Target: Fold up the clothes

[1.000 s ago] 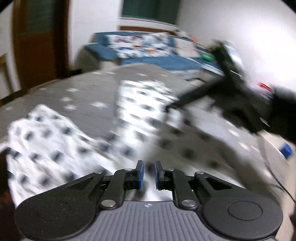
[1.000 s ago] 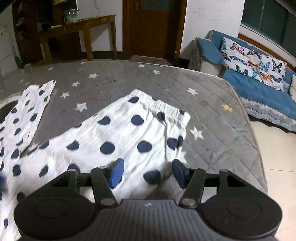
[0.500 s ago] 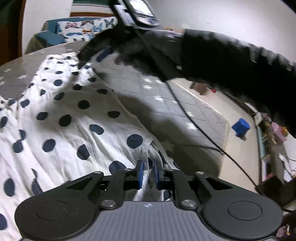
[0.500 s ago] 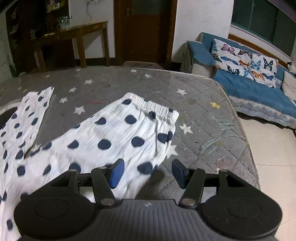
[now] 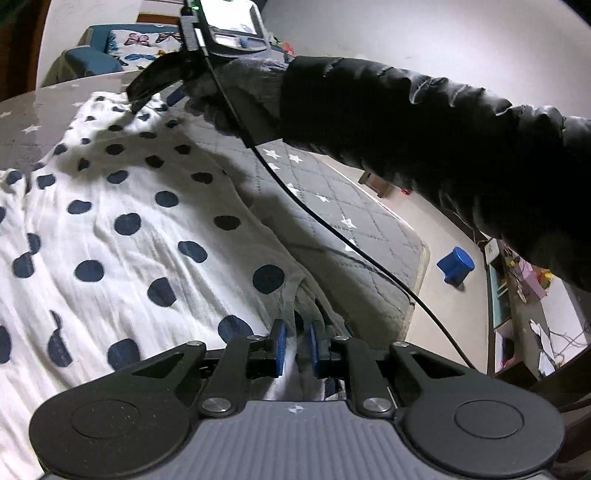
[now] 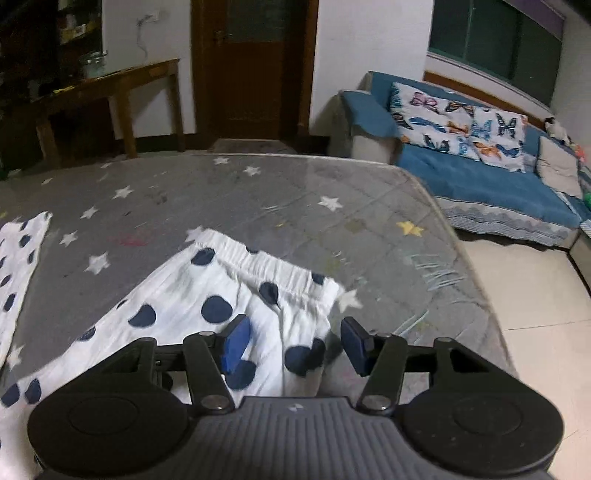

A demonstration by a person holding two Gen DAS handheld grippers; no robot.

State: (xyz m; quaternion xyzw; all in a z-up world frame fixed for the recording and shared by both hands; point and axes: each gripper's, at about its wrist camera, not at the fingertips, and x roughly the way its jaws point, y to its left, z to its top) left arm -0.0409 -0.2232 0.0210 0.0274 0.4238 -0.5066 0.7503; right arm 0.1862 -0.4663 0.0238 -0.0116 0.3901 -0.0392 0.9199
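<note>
Legible text, labels, brands, numbers: none in either view. Left wrist view: the device with a small lit screen [image 5: 229, 22] mounted above the other hand-held gripper shows a bright display, its content too small and blurred to read; items on the shelves at the far right edge [image 5: 524, 280] carry colours but no letters that can be made out. Each gripper body bears only a small round cross mark at its centre [image 5: 294, 408] [image 6: 294, 407], no wording. Right wrist view: door, wall, sofa cushions and mattress carry prints of butterflies and stars only, no writing.
</note>
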